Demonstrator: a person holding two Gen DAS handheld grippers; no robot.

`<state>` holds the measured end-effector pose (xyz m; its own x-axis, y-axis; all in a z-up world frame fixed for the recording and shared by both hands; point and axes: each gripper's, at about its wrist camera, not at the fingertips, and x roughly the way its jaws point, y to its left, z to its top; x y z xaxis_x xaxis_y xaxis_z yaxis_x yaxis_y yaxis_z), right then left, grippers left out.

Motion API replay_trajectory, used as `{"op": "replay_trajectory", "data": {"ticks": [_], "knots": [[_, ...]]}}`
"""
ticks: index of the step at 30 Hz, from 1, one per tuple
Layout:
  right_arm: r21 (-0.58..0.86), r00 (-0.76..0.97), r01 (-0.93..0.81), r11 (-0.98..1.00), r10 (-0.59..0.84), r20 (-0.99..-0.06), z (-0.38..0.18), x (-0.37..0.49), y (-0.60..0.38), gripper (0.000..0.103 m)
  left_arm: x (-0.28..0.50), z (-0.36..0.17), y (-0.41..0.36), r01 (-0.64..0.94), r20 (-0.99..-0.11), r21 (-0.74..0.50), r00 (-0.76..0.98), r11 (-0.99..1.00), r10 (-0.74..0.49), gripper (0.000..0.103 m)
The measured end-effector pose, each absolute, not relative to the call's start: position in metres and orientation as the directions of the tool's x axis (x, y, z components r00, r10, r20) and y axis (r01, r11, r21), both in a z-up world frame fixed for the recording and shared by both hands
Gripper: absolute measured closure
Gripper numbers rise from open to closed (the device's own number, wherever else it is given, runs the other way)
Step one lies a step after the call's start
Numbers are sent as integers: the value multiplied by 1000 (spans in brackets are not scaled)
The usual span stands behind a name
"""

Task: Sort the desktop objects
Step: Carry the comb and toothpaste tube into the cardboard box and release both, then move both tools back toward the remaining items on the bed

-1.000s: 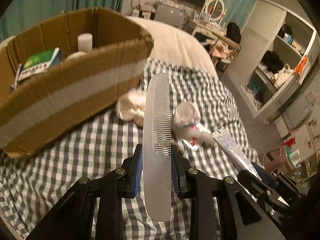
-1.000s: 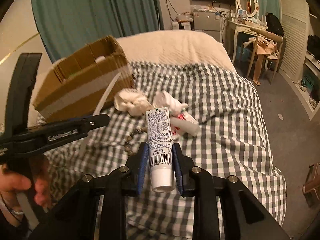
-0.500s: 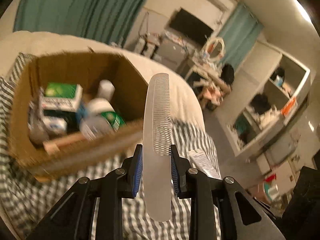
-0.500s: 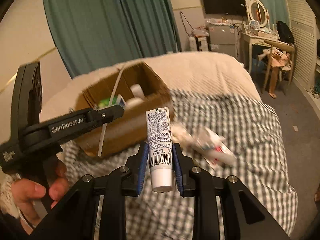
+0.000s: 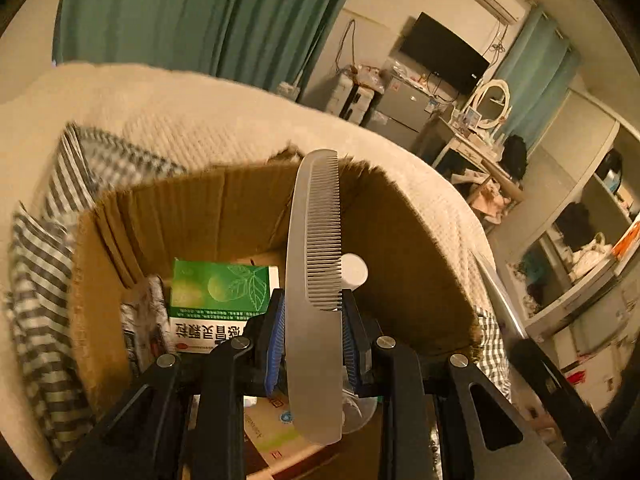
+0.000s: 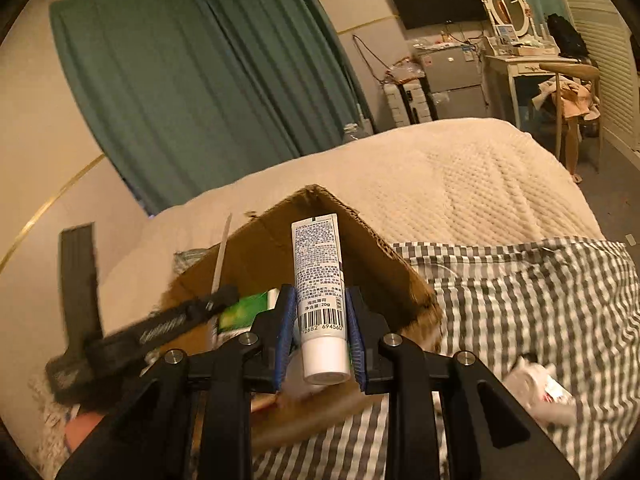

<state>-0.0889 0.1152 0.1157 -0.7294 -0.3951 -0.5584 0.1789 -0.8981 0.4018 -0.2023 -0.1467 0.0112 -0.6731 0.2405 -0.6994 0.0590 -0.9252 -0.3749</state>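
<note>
Left gripper [image 5: 313,336] clamped on the comb [image 5: 316,280], held over the open cardboard box [image 5: 248,208]; green carton [image 5: 218,300] lies below its left finger. Right gripper [image 6: 319,338] clamped on the white tube [image 6: 320,300], cap toward camera, box beyond its tips. Blurred white items [image 6: 540,392], probably packets, lie right of it on the checked cloth [image 6: 540,300].
</note>
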Motion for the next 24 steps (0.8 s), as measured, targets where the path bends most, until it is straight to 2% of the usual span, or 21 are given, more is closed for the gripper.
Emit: {"op": "replay_trajectory", "data": {"ticks": [2,3,4,5,6,7,9,14,16,20,23,24], "knots": [[422,-719,180,-888,-412,-560,110,-98,111,76,-207,-1,-148,54,-704,-389,-661,-920,259,76],[435,-716,183,-882,-423,-556,107,-101,110,71,-208,-4,-148,52,-709,-384,-656,-922,259,75],[434,-720,174,-884,-415,-556,105,-103,110,56,-210,-6,-147,45,-718,-378,-645,-925,262,75],[425,-727,160,-891,-397,-560,104,-103,112,46,-211,-6,-145,35,-722,-375,-638,-926,268,73],[421,-736,155,-893,-389,-554,104,-101,114,38,-211,-7,-145,26,-718,-376,-640,-926,274,61],[420,-744,157,-894,-387,-545,106,-97,118,38,-207,-5,-144,22,-705,-378,-654,-926,273,41],[393,-755,155,-906,-365,-544,109,-87,124,38,-194,1,-142,30,-681,-368,-689,-929,247,27],[321,-777,139,-937,-304,-551,124,-47,148,38,-162,22,-128,24,-652,-255,-743,-967,154,15],[293,-784,129,-947,-278,-555,133,-33,162,38,-146,36,-120,18,-620,-186,-778,-982,103,1],[244,-804,112,-963,-232,-547,156,-1,191,38,-113,65,-111,15,-523,-143,-850,-990,63,0],[198,-822,111,-974,-202,-533,172,28,208,36,-98,68,-102,-17,-529,-162,-842,-987,101,0],[175,-828,110,-978,-188,-528,176,39,214,32,-93,66,-97,-27,-537,-165,-836,-986,113,0]]}}
